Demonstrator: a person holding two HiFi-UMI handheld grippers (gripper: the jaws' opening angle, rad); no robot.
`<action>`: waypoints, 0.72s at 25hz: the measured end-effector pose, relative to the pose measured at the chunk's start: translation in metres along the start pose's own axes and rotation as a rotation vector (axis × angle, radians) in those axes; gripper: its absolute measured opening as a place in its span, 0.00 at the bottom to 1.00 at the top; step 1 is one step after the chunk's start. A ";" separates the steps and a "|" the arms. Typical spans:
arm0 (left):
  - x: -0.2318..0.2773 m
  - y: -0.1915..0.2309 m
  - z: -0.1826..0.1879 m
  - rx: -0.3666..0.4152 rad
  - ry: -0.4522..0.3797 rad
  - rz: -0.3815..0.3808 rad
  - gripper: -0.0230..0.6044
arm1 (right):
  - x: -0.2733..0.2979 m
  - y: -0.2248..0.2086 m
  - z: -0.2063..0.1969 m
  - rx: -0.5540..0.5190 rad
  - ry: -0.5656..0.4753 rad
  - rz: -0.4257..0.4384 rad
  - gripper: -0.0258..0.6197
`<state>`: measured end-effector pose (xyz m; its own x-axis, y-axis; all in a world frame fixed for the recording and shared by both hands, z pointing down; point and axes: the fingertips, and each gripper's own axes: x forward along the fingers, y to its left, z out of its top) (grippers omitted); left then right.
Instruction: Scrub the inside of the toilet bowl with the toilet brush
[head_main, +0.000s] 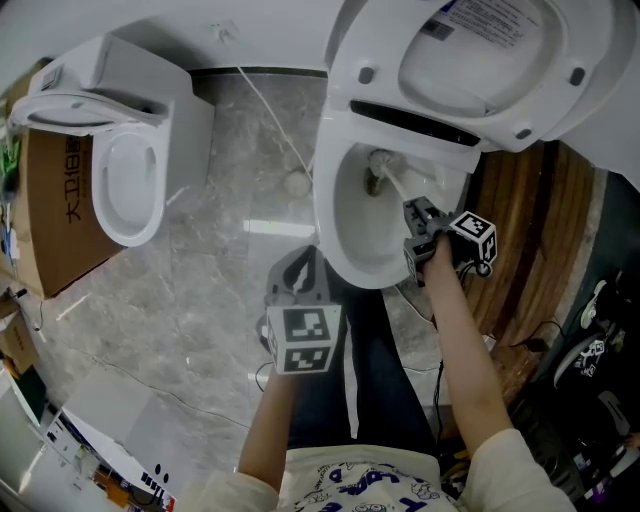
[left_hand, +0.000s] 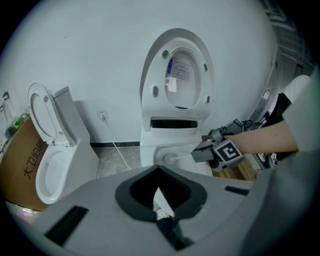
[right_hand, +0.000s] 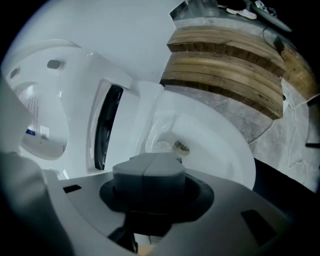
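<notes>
Scrubbing is judged to be under way: the toilet brush (head_main: 393, 186) is grasped by its white handle in the right hand-held gripper (head_main: 416, 218), whose jaws are seen pressed together. Its head is set low inside the toilet bowl (head_main: 330, 232), ahead and left of that gripper, with the handle slanting down from the right rim. The left hand-held gripper (head_main: 298, 272) is released and empty, near the front rim. Stroke room is bounded by the bowl walls and the raised lid (head_main: 480, 60)
</notes>
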<state>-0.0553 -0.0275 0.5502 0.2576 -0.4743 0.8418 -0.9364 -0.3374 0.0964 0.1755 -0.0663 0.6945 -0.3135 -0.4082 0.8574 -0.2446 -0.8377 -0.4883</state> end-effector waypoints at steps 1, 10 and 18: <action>0.000 0.000 0.000 0.001 -0.001 0.001 0.04 | 0.001 0.001 -0.002 -0.024 0.011 0.000 0.30; -0.004 -0.004 -0.002 0.004 -0.005 -0.003 0.04 | 0.006 0.004 -0.038 -0.280 0.169 -0.002 0.31; -0.005 -0.010 -0.001 0.002 -0.009 -0.009 0.04 | -0.004 -0.013 -0.055 -0.478 0.280 -0.006 0.31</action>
<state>-0.0476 -0.0207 0.5453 0.2682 -0.4786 0.8361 -0.9335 -0.3437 0.1027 0.1291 -0.0340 0.6880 -0.5272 -0.2371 0.8160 -0.6159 -0.5549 -0.5592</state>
